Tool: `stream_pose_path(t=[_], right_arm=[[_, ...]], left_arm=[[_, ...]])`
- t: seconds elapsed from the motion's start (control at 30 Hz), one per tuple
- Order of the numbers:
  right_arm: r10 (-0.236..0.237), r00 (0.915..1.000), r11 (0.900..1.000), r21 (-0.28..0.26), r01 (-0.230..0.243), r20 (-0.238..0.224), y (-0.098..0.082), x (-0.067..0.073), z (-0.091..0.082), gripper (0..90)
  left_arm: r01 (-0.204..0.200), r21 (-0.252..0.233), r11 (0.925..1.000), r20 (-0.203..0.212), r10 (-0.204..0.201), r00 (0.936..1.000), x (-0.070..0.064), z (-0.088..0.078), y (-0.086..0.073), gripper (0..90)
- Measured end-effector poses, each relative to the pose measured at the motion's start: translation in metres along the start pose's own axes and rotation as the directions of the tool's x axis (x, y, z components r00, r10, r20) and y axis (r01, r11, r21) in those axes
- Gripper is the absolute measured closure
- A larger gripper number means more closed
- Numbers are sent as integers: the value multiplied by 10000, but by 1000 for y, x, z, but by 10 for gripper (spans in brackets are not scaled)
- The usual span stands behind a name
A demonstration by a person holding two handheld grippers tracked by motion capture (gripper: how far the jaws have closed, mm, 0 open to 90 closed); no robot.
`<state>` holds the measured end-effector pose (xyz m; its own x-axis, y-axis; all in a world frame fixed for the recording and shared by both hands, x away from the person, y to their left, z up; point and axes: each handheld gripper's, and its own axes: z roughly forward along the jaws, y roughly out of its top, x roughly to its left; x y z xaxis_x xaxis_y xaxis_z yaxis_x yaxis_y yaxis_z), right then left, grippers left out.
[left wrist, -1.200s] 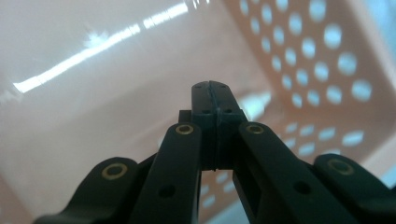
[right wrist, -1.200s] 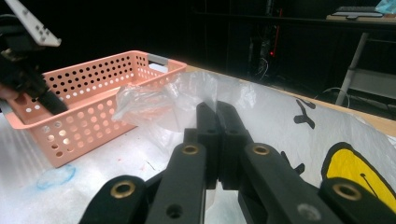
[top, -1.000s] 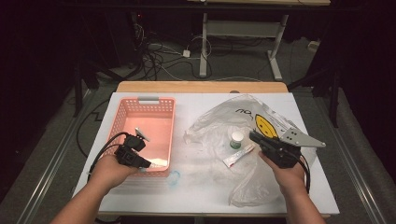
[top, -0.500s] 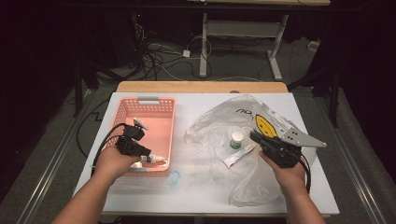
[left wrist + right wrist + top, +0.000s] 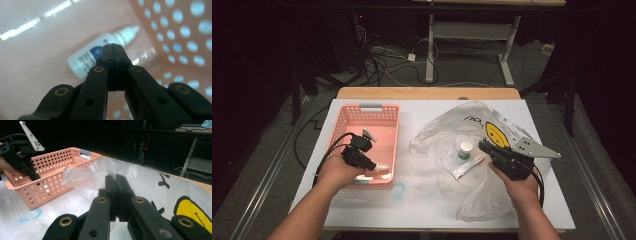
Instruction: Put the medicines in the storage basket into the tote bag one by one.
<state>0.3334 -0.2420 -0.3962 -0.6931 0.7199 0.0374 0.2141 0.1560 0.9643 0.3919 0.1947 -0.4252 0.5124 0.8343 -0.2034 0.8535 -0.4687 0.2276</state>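
Left gripper point(image 5: 113, 50) jaws closed, empty, over dropper bottle point(image 5: 93, 53) laid in pink basket point(image 5: 343, 120). Right gripper point(image 5: 115, 182) jaws pinched on plastic bag point(image 5: 105, 170), at 3 o'clock.

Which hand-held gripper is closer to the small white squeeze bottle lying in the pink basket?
Left. The left hand-held gripper hovers right above the small white squeeze bottle in the pink plastic basket; the right hand-held gripper is away over the clear plastic bag.

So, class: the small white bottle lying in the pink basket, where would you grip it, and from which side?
Grip the bottle across its round body, coming down from above. It lies on its side on the basket floor with its nozzle toward a wall, so the tapered tip offers little hold and the walls block a level approach. The left claw, now shut above it, would have to open first.
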Motion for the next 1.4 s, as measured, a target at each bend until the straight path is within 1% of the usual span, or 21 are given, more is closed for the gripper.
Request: stream_pose_path(t=[0.07, 0.13, 0.2, 0.27, 0.3, 0.4, 0.5, 0.53, 0.6, 0.63, 0.67, 0.73, 0.8, 0.87, 1.0, 1.1, 1.13, 1.23, 1.27, 1.37, 1.4], right_arm=[[31, 10000, 10000, -24, -31, 29, 0, -1, 0, 900], [18, 10000, 10000, -25, -18, 21, 0, -1, 0, 900], [11, 10000, 10000, -17, -11, 17, 0, -2, 0, 900], [50, 10000, 10000, -36, -50, 52, -1, -2, -1, 900], [43, 10000, 10000, -15, -43, 40, -1, -2, -1, 900], [21, 10000, 10000, -3, -21, 23, -1, -2, 1, 900], [-7, 10000, 10000, 55, 7, -16, -1, 0, 2, 898], [-12, 10000, 10000, 54, 13, -22, -1, 0, 2, 897], [-9, 10000, 10000, 64, 9, -14, -1, -1, 2, 898], [-15, 10000, 10000, 65, 15, -20, -1, -1, 2, 898], [-6, 10000, 10000, 71, 6, -18, -1, -1, 1, 898], [16, 10000, 10000, 50, -16, -13, -1, -2, 1, 898], [36, 10000, 10000, 49, -36, -11, -2, -2, 1, 898], [2, 10000, 10000, 38, -2, -24, -2, -2, 1, 897], [16, 10000, 10000, 52, -15, -52, -1, -1, 1, 897], [26, 10000, 10000, 0, -26, -20, -1, -2, 1, 897], [48, 10000, 10000, -7, -48, -22, -1, -2, 0, 897], [47, 10000, 10000, -24, -47, -4, -1, -3, -1, 897], [65, 10000, 10000, -23, -65, -3, -1, -3, -1, 898], [40, 10000, 10000, -4, -40, -17, -1, -3, -1, 898], [26, 10000, 10000, -4, -26, -26, -1, -3, 0, 898]], left_arm=[[109, -360, 9993, -110, -113, 9999, 3, 1, 4, 880], [12, -798, 9968, -115, -21, 9999, 3, 1, 6, 879], [-233, -1194, 9926, -246, 205, 9995, 1, -1, 6, 877], [-480, -1644, 9852, -627, 381, 9973, 0, -4, 5, 875], [-605, -1874, 9804, -761, 469, 9960, 0, -5, 4, 848], [-647, -2296, 9711, -690, 501, 9964, 8, -11, 6, 721], [-630, -2903, 9549, -909, 380, 9951, 17, -14, 10, 584], [-612, -2933, 9541, -860, 375, 9956, 20, -14, 12, 522], [-716, -2825, 9566, -564, 580, 9967, 25, -13, 16, 446], [-810, -2679, 9600, -526, 694, 9962, 26, -11, 17, 410], [-929, -2511, 9635, -536, 820, 9952, 26, -9, 19, 357], [-1202, -2234, 9673, -656, 1082, 9920, 26, -4, 21, 341], [-1158, -1864, 9756, -583, 1066, 9926, 29, 1, 23, 287], [-1179, -1600, 9800, -792, 1064, 9912, 31, 6, 25, 285], [-1287, -1250, 9838, -785, 1195, 9897, 31, 14, 28, 286], [-1486, -789, 9857, -810, 1422, 9865, 29, 22, 30, 290], [-1586, -649, 9852, -842, 1529, 9846, 29, 24, 30, 297], [-1617, -331, 9863, -829, 1586, 9839, 28, 29, 30, 309], [-1693, -217, 9853, -909, 1667, 9818, 27, 31, 30, 320], [-1785, 11, 9839, -928, 1778, 9797, 27, 33, 30, 363], [-1802, -27, 9836, -903, 1792, 9797, 27, 33, 29, 389]])
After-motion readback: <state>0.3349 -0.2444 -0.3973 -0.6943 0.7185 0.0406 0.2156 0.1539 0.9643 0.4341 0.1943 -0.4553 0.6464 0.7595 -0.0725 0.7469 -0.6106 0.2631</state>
